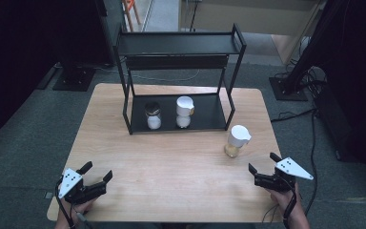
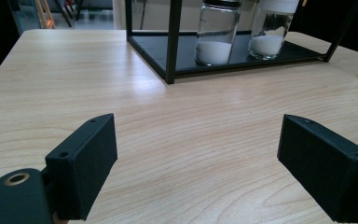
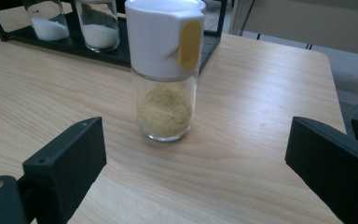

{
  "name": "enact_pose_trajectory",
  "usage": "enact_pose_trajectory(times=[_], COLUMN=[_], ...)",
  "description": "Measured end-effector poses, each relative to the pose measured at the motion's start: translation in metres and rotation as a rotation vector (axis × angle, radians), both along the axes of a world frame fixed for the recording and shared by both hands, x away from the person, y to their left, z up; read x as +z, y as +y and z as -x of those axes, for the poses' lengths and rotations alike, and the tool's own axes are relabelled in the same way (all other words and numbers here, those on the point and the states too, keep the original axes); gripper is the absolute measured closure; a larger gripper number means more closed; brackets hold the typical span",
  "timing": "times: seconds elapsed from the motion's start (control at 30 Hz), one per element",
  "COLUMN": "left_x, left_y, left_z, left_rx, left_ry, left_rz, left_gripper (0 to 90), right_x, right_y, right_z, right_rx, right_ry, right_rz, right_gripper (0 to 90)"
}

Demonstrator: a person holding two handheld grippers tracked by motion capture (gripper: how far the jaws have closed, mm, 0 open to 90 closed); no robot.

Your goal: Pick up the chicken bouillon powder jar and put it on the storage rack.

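The right gripper point(image 1: 264, 168) sits at the 4 o'clock corner of the bench point(image 1: 171, 191) in the high view, held in a hand that enters from the bottom edge. Its fingers point(image 3: 65, 168) stand wide apart with nothing between them; bare wood shows in the gap. In the right gripper view, the fingers point at the shaker jar point(image 3: 167, 70), which stands upright on the bench ahead of them, apart from both fingers.

The shaker jar point(image 1: 237, 140) is clear glass with a white cap bearing a yellow tab. Yellow granules fill its lower part. In the high view it stands at 3 o'clock on the bench, just beside the right front leg of the black rack point(image 1: 181, 45), outside the rack's base tray.

The left gripper point(image 1: 96, 172) rests at the 8 o'clock corner of the bench. Its fingers point(image 2: 84, 163) are likewise spread open and hold nothing. In the left gripper view, they point across bare wood toward the rack, well apart from it.

The rack occupies the 12 o'clock part of the bench. Its base tray carries two jars side by side, both upright and both holding white powder in the lower part. The dark-lidded jar point(image 1: 153, 115) stands on the left; the white-capped jar point(image 1: 184, 111) stands on the right. The rack's upper shelf carries nothing visible.
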State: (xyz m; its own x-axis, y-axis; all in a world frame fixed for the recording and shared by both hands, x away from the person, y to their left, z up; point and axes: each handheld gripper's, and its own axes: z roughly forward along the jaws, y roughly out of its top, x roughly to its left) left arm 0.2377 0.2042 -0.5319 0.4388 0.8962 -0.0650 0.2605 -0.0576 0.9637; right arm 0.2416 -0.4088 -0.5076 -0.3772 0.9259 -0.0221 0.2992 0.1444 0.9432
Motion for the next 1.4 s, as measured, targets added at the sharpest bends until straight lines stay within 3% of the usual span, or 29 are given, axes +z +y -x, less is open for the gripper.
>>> enact_pose_trajectory(times=[0.67, 1.1, 1.4], left_x=[0.000, 0.000, 0.000], left_y=[0.001, 0.001, 0.001], left_z=[0.000, 0.000, 0.000], left_rx=[0.001, -0.002, -0.002], left_ry=[0.000, 0.002, 0.002], left_rz=[0.012, 0.013, 0.014], left_gripper=[12.2, 12.2, 12.2], right_x=[0.015, 0.019, 0.021], right_y=[0.036, 0.052, 0.057], right_z=[-0.040, -0.062, -0.077], right_rx=[0.054, 0.065, 0.039], right_ry=[-0.001, 0.004, 0.012], right_rz=[0.007, 0.011, 0.007], right_gripper=[5.2, 6.5, 11.1])
